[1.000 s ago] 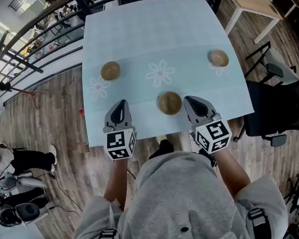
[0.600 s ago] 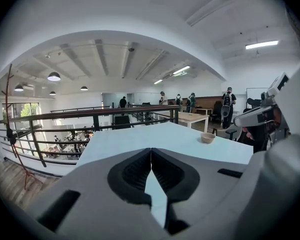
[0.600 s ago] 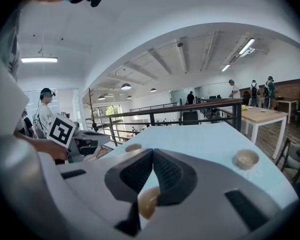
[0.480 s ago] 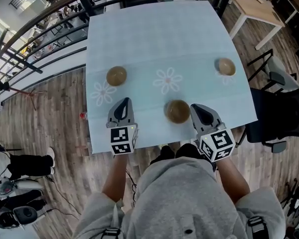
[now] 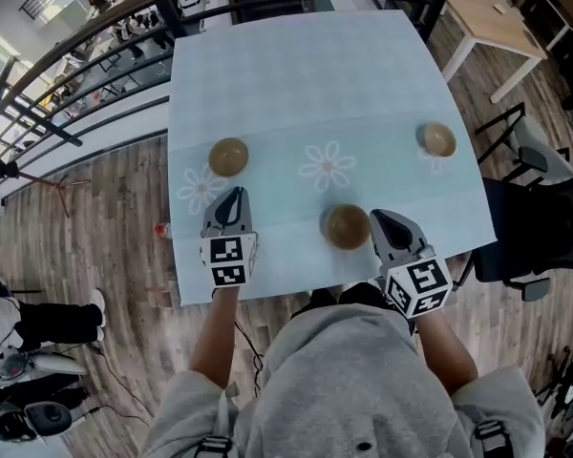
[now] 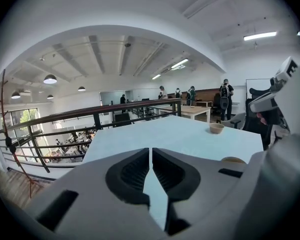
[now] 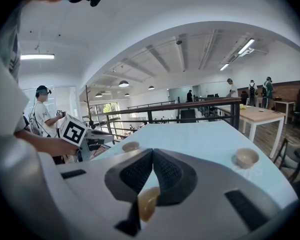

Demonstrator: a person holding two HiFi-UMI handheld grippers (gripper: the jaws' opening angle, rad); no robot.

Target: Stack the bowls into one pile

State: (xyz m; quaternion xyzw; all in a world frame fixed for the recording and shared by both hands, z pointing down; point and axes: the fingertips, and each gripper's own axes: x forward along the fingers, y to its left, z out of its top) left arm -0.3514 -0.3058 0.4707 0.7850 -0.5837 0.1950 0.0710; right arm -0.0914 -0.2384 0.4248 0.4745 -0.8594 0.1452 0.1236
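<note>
Nearest, at the table's near edge, a person in a grey hooded top (image 5: 358, 380) holds a grey two-jaw gripper in each hand. They are poised over a pale blue tablecloth (image 5: 296, 74) printed with white daisies.

The left gripper (image 5: 232, 197) is at the near left, its jaws pressed together with nothing between them. The right gripper (image 5: 380, 219) is at the near right, its jaws also closed tip to tip and empty.

Just left of the right gripper sits the nearest brown round bowl (image 5: 347, 226), upright. A second brown bowl (image 5: 228, 156) stands a little farther, just beyond the left gripper. The third brown bowl (image 5: 437, 139) is farthest, near the right edge and well apart from the others. No bowl is stacked yet.

The step in hand looks like the first pick-up. It should go best if the jaws spread before reaching a rim. They can then pinch the bowl's wall, one pad inside and one outside. The bowl is best kept level and lowered centred into the next bowl.
</note>
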